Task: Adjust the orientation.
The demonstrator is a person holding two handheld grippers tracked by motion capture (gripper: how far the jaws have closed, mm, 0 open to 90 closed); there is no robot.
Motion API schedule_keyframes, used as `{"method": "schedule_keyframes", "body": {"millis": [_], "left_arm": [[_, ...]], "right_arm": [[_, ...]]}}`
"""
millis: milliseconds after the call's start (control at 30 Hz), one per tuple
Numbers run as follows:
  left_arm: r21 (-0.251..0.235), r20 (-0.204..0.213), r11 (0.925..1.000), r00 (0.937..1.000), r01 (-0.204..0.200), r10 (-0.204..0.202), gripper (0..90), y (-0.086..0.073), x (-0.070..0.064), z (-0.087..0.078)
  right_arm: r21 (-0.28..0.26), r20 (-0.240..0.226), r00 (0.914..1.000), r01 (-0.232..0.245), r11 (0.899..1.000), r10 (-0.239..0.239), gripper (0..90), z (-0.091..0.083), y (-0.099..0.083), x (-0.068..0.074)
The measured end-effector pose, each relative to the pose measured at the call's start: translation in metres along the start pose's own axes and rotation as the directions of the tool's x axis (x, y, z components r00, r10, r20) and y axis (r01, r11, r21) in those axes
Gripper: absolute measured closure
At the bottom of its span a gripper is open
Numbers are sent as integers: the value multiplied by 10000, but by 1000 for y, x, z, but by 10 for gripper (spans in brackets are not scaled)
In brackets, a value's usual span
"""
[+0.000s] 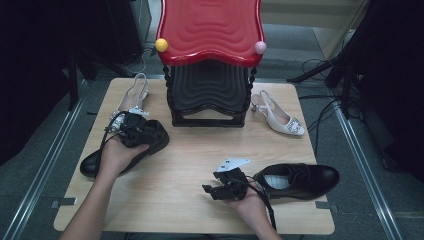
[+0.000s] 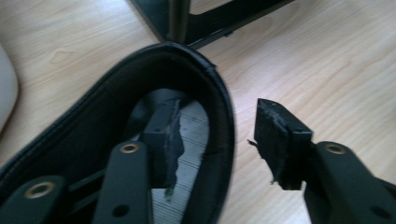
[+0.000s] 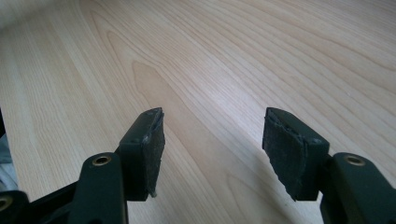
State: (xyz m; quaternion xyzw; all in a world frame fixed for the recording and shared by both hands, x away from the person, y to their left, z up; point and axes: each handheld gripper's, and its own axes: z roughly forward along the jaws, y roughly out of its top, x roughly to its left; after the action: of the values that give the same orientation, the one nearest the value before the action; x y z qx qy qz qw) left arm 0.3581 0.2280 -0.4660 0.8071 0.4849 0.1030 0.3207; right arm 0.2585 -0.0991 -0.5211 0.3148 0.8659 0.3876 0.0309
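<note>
Wood-grain counter (image 1: pixel 190 150) carries a red-topped rack (image 1: pixel 210 30) at twelve o'clock. Judging by the layout, shoes are being racked. The left tool (image 2: pixel 224 140), at nine o'clock, straddles the black shoe's (image 2: pixel 93 116) heel wall, jaws apart, not yet clamped; closing comes next. The right tool (image 3: pixel 212 149) hovers wide open, empty, at five o'clock.

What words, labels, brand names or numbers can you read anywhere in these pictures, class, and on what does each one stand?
No readable text in any view.
The pale insole of the black shoe by the right gripper: marks, if any, too small to read.
The ridged insole inside the black shoe at the left gripper: no print.
</note>
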Motion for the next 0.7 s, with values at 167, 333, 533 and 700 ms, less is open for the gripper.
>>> {"method": "schedule_keyframes", "body": {"millis": [167,333,533,700], "left_arm": [[68,410,9997,9988,251,-253,629,5,7,3],[29,906,9989,9948,464,-464,661,4,13,10],[-131,1186,9993,9924,346,-328,712,2,14,16],[-136,503,9985,9973,-530,536,816,3,5,12]], "right_arm": [[72,188,9994,-295,9995,294,394,-5,-7,-1],[92,227,9991,-357,9993,355,394,-7,-10,-1],[210,272,9989,-390,9990,385,393,-7,-12,1],[285,199,9991,-370,9989,365,394,-5,-11,2]]}}
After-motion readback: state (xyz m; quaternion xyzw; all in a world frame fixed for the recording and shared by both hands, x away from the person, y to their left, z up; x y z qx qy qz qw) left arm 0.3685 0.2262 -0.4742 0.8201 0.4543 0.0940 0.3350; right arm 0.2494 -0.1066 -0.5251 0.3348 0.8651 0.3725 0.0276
